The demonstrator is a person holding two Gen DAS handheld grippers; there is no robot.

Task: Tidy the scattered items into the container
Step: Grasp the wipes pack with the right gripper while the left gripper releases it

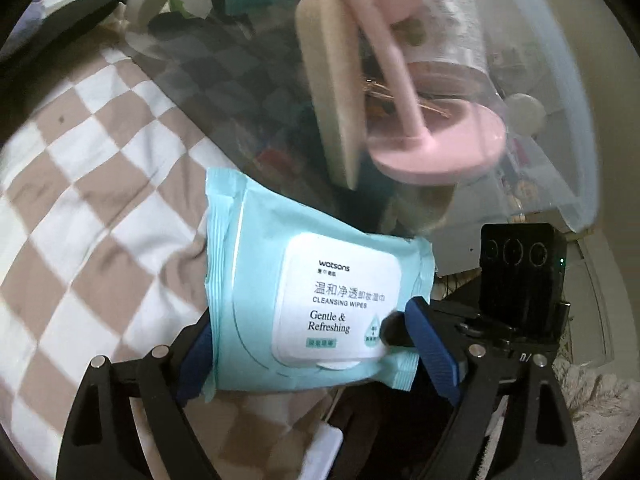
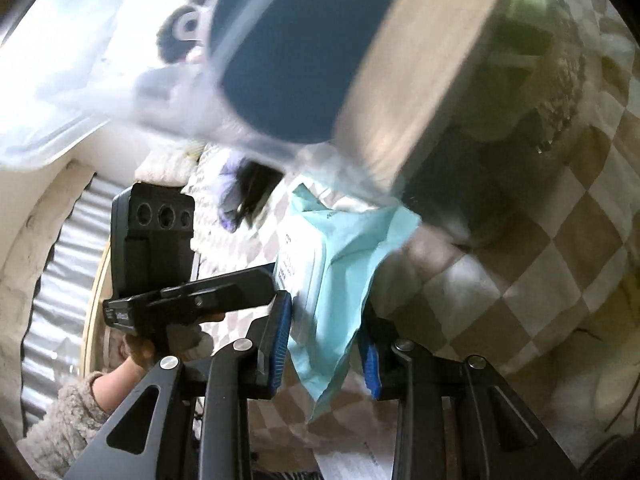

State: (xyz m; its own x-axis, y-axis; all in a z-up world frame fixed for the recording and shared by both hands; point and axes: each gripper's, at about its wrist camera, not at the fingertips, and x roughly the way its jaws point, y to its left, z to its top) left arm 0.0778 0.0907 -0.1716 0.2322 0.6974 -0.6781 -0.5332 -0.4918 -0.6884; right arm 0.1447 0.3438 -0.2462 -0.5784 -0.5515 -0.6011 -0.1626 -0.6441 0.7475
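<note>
A teal pack of cleansing wipes (image 1: 304, 280) hangs over the checked bedcover (image 1: 80, 208). It lies flat between the blue pads of my left gripper (image 1: 312, 320), which stand wide beside its edges without squeezing it. One black finger (image 1: 394, 332) of the right gripper rests on the pack's white lid. In the right wrist view the pack (image 2: 332, 264) runs down between the pads of my right gripper (image 2: 326, 312), which is shut on its end. The clear plastic container (image 1: 560, 128) is just beyond, blurred.
Inside the container are a pink stand with a round base (image 1: 440, 148) and a beige block (image 1: 328, 92). In the right wrist view the container (image 2: 60, 92) fills the top, holding a dark blue item (image 2: 296, 60). A hand in a fuzzy sleeve (image 2: 68, 432) holds the left gripper.
</note>
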